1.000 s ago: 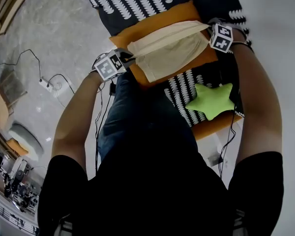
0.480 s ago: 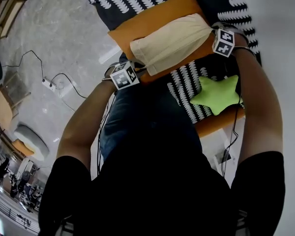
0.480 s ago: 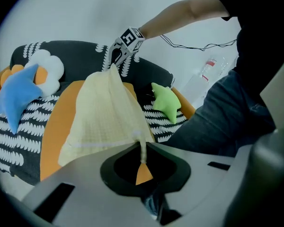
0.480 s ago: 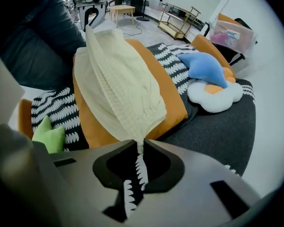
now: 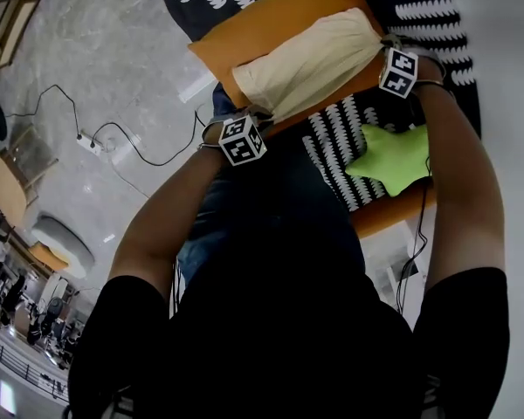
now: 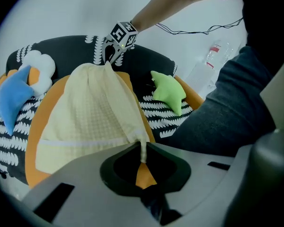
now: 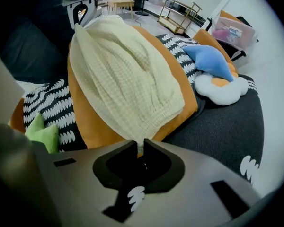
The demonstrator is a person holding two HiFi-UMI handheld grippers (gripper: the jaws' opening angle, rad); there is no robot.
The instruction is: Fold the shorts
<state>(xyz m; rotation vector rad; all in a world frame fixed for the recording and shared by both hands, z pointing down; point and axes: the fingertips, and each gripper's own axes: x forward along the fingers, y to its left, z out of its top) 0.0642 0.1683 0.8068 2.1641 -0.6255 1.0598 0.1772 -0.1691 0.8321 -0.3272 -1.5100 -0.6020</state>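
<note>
Cream waffle-weave shorts (image 5: 310, 59) lie folded over on an orange cushion (image 5: 262, 20), which rests on a black-and-white patterned mat (image 5: 336, 151). My left gripper (image 5: 264, 119) is shut on the shorts' near left corner, a thin pinch of cloth (image 6: 142, 148) between its jaws. My right gripper (image 5: 382, 49) is shut on the near right corner; the fabric (image 7: 123, 74) runs straight into its jaws (image 7: 139, 148). In the left gripper view the shorts (image 6: 90, 112) stretch away to the right gripper (image 6: 109, 58). The left gripper (image 7: 83, 11) shows at the shorts' far end in the right gripper view.
A green star plush (image 5: 397, 155) lies on the mat beside my right arm. A blue star (image 7: 210, 60) and a white cloud cushion (image 7: 222, 89) sit past the orange cushion. The person's jeans leg (image 5: 262, 199) is close under the left gripper. Cables and a power strip (image 5: 89, 142) lie on the floor.
Both grippers have come down and toward the person with the shorts' edge. The left one has swung rightward. The shorts have gone from spread layers to a narrower folded shape.
</note>
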